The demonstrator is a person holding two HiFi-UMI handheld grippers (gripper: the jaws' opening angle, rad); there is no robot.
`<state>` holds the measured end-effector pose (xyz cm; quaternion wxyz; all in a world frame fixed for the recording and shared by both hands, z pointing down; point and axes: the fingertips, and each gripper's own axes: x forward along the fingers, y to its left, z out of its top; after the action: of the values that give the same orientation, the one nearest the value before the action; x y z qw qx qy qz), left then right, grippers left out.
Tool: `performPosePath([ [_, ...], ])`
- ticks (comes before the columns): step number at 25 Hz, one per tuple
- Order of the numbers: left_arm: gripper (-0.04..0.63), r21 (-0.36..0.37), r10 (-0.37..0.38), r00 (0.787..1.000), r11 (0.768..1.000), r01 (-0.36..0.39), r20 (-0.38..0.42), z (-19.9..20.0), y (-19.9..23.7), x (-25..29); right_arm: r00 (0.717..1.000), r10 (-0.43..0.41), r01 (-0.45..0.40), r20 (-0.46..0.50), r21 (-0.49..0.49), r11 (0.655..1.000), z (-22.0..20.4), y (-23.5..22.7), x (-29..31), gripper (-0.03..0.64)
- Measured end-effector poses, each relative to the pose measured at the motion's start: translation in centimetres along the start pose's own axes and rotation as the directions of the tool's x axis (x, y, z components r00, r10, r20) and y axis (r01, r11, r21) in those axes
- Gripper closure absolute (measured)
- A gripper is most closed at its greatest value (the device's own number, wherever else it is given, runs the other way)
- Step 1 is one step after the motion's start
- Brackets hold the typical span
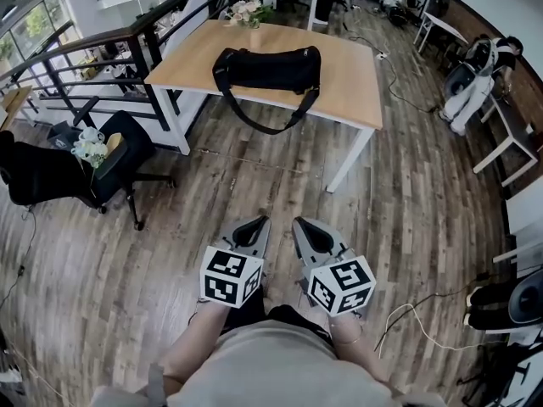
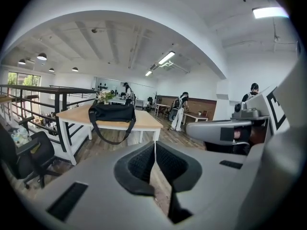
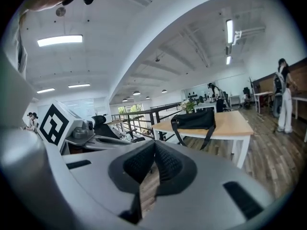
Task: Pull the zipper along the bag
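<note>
A black duffel bag (image 1: 268, 66) lies on a light wooden table (image 1: 356, 83) far ahead; its strap loop hangs over the table's front edge. The bag also shows in the left gripper view (image 2: 112, 112) and the right gripper view (image 3: 194, 120); its zipper is too small to make out. My left gripper (image 1: 261, 220) and right gripper (image 1: 299, 222) are held side by side over the wooden floor, well short of the table. Both are shut with nothing between their pads. In the gripper views the left gripper (image 2: 154, 144) and the right gripper (image 3: 154, 144) have their tips touching.
A black office chair (image 1: 110, 164) with flowers on it stands at the left, beside a black railing (image 1: 127, 41). A flower bunch (image 1: 247, 11) sits at the table's far edge. More desks and people stand further back. A cable (image 1: 424, 320) lies on the floor at the right.
</note>
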<state>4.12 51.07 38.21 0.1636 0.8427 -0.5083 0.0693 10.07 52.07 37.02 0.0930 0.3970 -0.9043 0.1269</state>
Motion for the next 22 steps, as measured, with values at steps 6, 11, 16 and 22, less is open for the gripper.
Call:
performPosePath([
  [6,0.575,-0.02,0.001,1.0,1.0,-0.001,-0.013,-0.7,1.1,0.7,1.0,0.001,-0.001,-0.008,0.031,1.0,-0.7,-1.2,1.4,0.611],
  [11,0.575,-0.026,0.01,1.0,1.0,-0.01,-0.014,0.4,4.7,3.5,0.999,-0.03,0.031,-0.015,0.031,0.999,0.1,-3.0,4.6,0.611],
  [16,0.575,-0.03,0.003,1.0,1.0,-0.002,0.007,3.2,9.7,7.4,0.999,-0.04,0.04,-0.012,0.032,0.999,1.7,-5.0,9.9,0.611],
  [22,0.575,0.003,-0.037,0.999,0.999,0.037,0.021,7.6,15.0,12.4,0.999,-0.038,0.037,0.014,0.031,0.999,4.9,-7.0,16.8,0.611],
])
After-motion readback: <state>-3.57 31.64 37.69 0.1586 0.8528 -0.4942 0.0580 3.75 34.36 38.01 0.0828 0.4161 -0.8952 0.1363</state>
